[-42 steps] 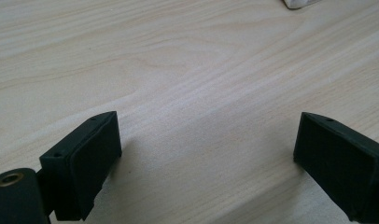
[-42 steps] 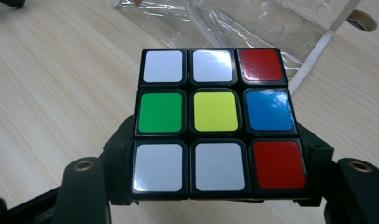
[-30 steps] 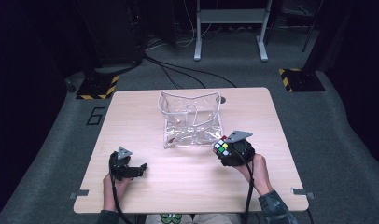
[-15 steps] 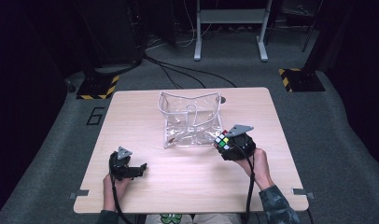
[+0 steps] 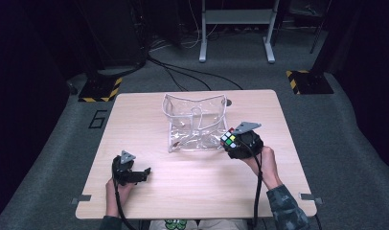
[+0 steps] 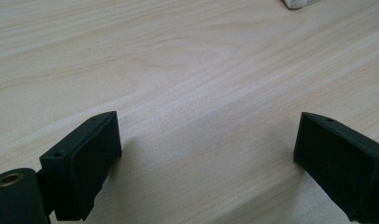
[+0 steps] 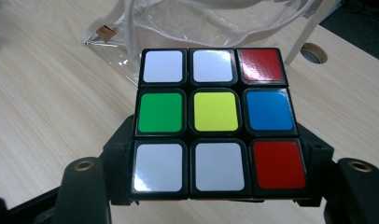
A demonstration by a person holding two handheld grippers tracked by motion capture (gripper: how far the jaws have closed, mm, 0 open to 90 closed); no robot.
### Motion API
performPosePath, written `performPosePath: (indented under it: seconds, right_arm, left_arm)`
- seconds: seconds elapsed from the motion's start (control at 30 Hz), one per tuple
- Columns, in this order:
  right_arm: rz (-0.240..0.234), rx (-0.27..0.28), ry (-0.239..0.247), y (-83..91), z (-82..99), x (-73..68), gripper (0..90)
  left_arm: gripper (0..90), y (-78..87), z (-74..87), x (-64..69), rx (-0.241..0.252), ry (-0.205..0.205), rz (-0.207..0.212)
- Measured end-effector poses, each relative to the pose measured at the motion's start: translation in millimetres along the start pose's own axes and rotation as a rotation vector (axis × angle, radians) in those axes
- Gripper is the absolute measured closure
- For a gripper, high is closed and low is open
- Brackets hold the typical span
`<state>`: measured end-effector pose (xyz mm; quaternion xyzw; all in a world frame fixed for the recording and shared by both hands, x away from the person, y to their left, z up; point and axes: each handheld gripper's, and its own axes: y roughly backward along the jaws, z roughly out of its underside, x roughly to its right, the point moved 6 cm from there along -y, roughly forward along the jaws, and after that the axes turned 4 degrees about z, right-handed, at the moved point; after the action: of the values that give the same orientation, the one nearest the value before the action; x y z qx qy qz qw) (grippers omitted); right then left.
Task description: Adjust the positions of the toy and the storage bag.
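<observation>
— What is the right gripper (image 5: 232, 143) carrying?

— It is clamping one puzzle cube (image 7: 215, 121), with a jaw pressing on each of two opposite sides, low down. The face with white, red, green, yellow and blue stickers is pointing back at that gripper's camera.

— How is the cube going to handle?

— I am judging it to be rigid and light, with glossy stickers that could slip a little. The layers can twist, so pinching flat on two opposite faces, as the jaws are doing here, is looking like the safe hold.

— Where is it sitting relative to the claw?

— Right between the jaws, hanging above the wooden table (image 5: 192, 182). Just beyond the jaw tips the clear plastic bag (image 5: 195, 122) is standing with its mouth open. The bag is soft and floppy; there are things inside, but I cannot tell them through the glare.

— And the other claw?

— The left gripper (image 5: 143, 173) is resting low over bare tabletop, well apart from the bag, with its jaws spread wide and nothing between them.

— Counts?

— One cube, one bag, two grippers, one table.
</observation>
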<state>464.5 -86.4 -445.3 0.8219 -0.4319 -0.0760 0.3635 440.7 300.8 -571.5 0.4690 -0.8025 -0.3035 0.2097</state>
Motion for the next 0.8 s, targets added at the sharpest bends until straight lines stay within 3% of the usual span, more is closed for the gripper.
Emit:
performPosePath:
  seconds: [0.23,0.4,0.63,0.73,0.77,0.8]
  right_arm:
    - [0.009,0.009,-0.009,3.1,-9.0,6.9,33.1]
    - [0.012,0.004,0.022,5.4,-14.2,12.6,33.1]
    - [0.019,0.002,-0.001,7.2,-19.7,14.7,33.1]
    - [0.021,0.009,0.019,7.5,-22.7,17.1,33.1]
    - [0.021,0.008,0.002,7.9,-23.6,16.4,33.1]
    - [0.021,0.014,0.02,7.8,-25.0,18.2,33.1]
  left_arm:
    - [7.1,0.0,0.0,0.1,0.0,0.001,0.0]
    - [7.1,0.0,0.0,0.0,0.0,0.0,0.0]
    - [7.1,0.0,0.0,0.0,0.0,0.001,0.0]
    - [7.1,0.0,0.0,-0.1,0.0,0.0,0.001]
    - [7.1,-0.1,0.0,0.0,0.0,0.001,0.0]
    - [7.1,0.0,0.0,0.0,0.0,0.001,0.0]
